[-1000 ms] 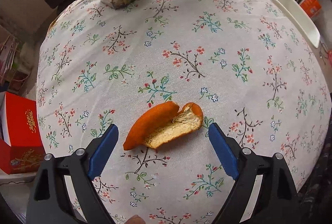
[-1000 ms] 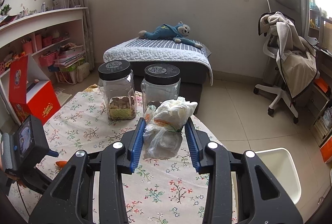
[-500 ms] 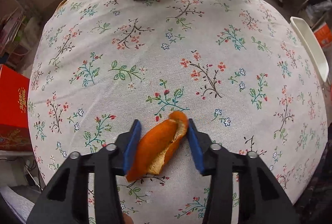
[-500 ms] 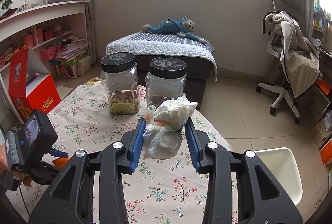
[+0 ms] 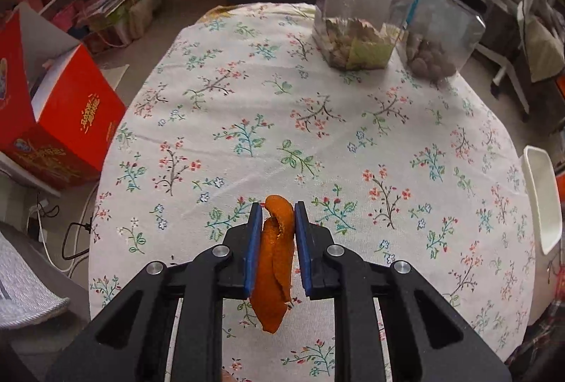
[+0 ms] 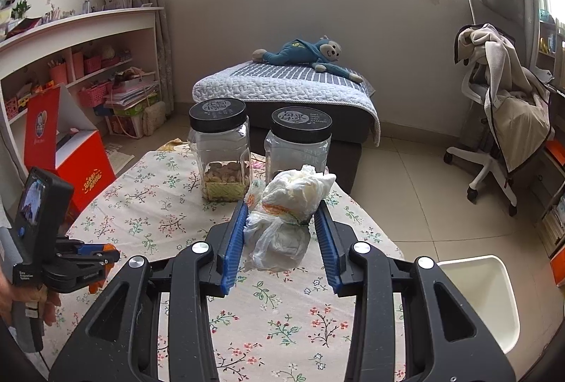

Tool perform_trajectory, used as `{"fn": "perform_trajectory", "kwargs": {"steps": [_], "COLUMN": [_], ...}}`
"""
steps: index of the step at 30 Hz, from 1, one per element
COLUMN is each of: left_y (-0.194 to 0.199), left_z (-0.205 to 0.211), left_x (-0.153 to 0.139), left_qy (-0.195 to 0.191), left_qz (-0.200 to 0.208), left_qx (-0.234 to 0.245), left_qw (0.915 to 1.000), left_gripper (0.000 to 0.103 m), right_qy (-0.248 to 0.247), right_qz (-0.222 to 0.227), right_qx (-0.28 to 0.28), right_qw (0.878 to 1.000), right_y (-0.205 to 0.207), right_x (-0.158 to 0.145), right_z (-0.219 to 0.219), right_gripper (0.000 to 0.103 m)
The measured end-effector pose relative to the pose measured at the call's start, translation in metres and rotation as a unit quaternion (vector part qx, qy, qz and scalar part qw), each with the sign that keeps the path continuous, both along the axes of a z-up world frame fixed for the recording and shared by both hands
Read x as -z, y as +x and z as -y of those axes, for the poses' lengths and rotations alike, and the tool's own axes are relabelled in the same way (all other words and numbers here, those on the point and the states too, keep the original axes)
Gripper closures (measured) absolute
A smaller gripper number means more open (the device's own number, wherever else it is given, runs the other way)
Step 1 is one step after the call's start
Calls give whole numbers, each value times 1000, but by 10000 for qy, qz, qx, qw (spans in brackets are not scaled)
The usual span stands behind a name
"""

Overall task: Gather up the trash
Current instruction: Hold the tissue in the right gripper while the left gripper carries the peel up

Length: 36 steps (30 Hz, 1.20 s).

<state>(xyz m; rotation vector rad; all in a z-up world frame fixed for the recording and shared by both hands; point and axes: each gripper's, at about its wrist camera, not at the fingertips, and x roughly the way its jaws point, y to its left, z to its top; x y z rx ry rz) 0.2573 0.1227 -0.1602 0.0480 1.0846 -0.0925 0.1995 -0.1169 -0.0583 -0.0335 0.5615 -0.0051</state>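
A curled orange peel stands on end between the blue pads of my left gripper, lifted off the flowered tablecloth. The jaws are closing and both pads press on the peel. In the right wrist view the left gripper shows at the left edge, held by a hand, with a bit of orange at its tip. My right gripper is shut on a crumpled white wad of tissue and plastic, held above the table.
Two clear jars with black lids stand at the table's far edge. A white bin sits beside the table on the right. A red box is on the left, an office chair to the right.
The left jaws went from wide open around the peel lying flat to pressed on it. The left gripper rose and rolled, lifting the peel. The right gripper kept still with its wad.
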Motion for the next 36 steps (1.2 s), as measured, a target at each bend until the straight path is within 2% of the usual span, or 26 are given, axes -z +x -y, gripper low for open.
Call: {"fn": "perform_trajectory", "kwargs": {"steps": [4, 7, 13, 17, 23, 29, 36], "left_y": [-5, -12, -43, -58, -73, -83, -91], "left_z": [-11, -5, 23, 44, 78, 115, 161], "left_x": [-28, -49, -97, -122, -145, -156, -166], "left_qy": [-72, 214, 345, 248, 109, -40, -199], "left_qz": [530, 1055, 2110, 2592, 2992, 3147, 3219], "left_qx": [-606, -945, -1125, -1176, -1094, -867, -531], "left_qw": [9967, 9897, 9704, 9583, 9478, 9452, 9451], "left_gripper": [84, 84, 84, 84, 84, 84, 84], "right_qy": [156, 223, 214, 229, 302, 359, 68], "right_qz": [33, 81, 264, 386, 513, 658, 734], "right_qx": [-4, 16, 55, 145, 336, 548, 848], "right_qw": [9999, 9997, 9994, 9989, 9977, 9957, 9937], "right_y": [-2, -3, -13, -20, -30, -40, -58], "right_x": [-4, -6, -14, -21, -31, -39, -40], "right_z": [1, 1, 4, 14, 34, 59, 96], "right_gripper": [66, 66, 66, 66, 66, 67, 67]}}
